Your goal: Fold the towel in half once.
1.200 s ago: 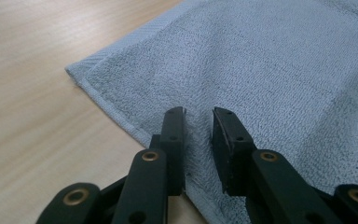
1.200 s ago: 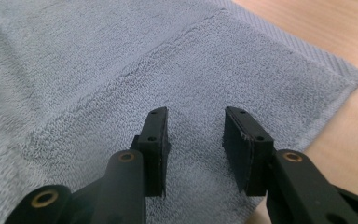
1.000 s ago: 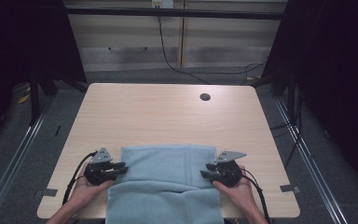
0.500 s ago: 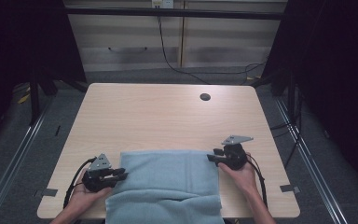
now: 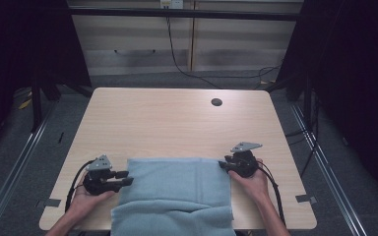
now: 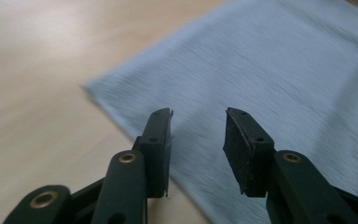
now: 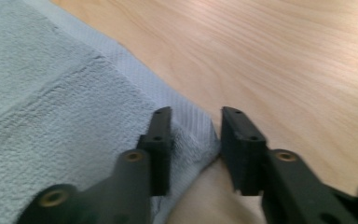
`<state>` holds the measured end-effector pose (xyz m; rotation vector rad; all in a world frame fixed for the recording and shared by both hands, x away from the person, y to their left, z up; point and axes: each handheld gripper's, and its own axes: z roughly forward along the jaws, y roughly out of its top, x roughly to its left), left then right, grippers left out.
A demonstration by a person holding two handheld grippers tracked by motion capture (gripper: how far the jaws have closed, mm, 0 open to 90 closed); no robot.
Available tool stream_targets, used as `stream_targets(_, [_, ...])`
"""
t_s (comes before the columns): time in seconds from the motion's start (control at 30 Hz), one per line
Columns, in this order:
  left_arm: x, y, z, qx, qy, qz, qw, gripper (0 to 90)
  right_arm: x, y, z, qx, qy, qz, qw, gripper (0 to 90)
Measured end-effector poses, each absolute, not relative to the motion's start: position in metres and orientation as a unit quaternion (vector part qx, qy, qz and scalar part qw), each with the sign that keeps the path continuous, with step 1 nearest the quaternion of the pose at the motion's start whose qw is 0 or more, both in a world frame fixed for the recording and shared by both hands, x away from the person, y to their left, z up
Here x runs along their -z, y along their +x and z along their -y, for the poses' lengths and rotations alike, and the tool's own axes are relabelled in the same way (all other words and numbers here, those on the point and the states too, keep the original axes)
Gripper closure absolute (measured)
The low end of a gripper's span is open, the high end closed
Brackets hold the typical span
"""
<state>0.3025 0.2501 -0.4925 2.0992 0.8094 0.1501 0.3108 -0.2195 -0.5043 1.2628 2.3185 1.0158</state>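
A light blue towel (image 5: 177,189) lies flat at the near middle of the wooden table (image 5: 177,123), its near part folded over at the front edge. At the towel's left edge my left gripper (image 5: 127,178) is open. Its jaws have just been opening, and in the left gripper view (image 6: 199,113) they stand above the towel (image 6: 270,70) with nothing pinched. My right gripper (image 5: 222,165) is at the towel's far right corner. Its jaws have just been closing. In the right gripper view (image 7: 196,111) the corner of the towel (image 7: 51,107) lies between them, not pressed.
A dark round hole (image 5: 216,102) sits in the tabletop at the far right. Grey tape marks (image 5: 305,198) lie near the front corners. Cables (image 5: 177,54) run over the floor beyond the table, and dark frames stand on both sides.
My right gripper moved a little away from me along the towel's right edge to its far corner. The left gripper stayed in place and its jaws spread apart.
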Motion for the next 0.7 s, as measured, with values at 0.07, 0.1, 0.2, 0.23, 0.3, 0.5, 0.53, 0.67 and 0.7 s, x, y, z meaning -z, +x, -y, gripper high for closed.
stream_targets(0.07, [0.489, 0.316, -0.255, -0.069, 0.831, -0.343, 0.433, 58.2, 0.505, 0.310, 0.219, -0.364, 0.444, -0.806, 0.144, 76.5])
stream_targets(0.1, [0.489, 0.324, -0.255, -0.072, 0.831, -0.349, 0.427, 56.9, 0.505, 0.310, 0.219, -0.369, 0.442, -0.806, 0.141, 78.8])
stream_targets(0.2, [0.492, 0.343, -0.251, -0.075, 0.829, -0.361, 0.420, 52.8, 0.506, 0.311, 0.219, -0.376, 0.442, -0.804, 0.133, 82.4])
stream_targets(0.23, [0.495, 0.353, -0.247, -0.087, 0.824, -0.373, 0.416, 52.1, 0.506, 0.311, 0.220, -0.376, 0.440, -0.804, 0.133, 82.6])
stream_targets(0.3, [0.498, 0.357, -0.245, -0.080, 0.827, -0.374, 0.412, 49.5, 0.507, 0.312, 0.220, -0.378, 0.440, -0.804, 0.132, 82.8])
stream_targets(0.5, [0.504, 0.357, -0.233, -0.113, 0.850, -0.346, 0.380, 50.7, 0.508, 0.311, 0.222, -0.387, 0.440, -0.800, 0.130, 82.9])
stream_targets(0.53, [0.504, 0.355, -0.232, -0.116, 0.852, -0.339, 0.382, 52.7, 0.508, 0.311, 0.222, -0.388, 0.440, -0.800, 0.129, 82.9])
stream_targets(0.67, [0.504, 0.348, -0.228, -0.116, 0.859, -0.318, 0.383, 73.9, 0.508, 0.311, 0.222, -0.387, 0.440, -0.800, 0.129, 83.3])
stream_targets(0.7, [0.504, 0.347, -0.227, -0.114, 0.861, -0.316, 0.382, 73.9, 0.508, 0.311, 0.222, -0.387, 0.440, -0.800, 0.129, 83.3])
